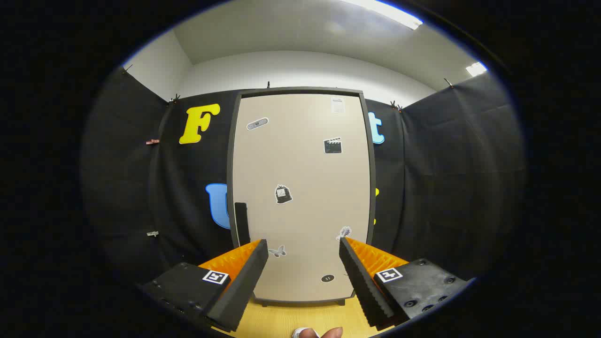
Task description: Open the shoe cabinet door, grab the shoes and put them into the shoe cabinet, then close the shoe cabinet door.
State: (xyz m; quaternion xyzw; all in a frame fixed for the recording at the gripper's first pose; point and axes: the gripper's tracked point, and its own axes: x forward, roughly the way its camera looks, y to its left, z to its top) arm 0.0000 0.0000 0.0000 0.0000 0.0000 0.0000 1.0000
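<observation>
Shoe cabinet door (300, 197) shut, handle (241, 223) on its left edge; tongs (304, 249) wide, empty; every step remains.

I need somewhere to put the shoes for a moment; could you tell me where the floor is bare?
The wooden floor is bare between the open gripper fingers, up to the closed shoe cabinet door. It is tighter near the fingertips at the near edge.
</observation>
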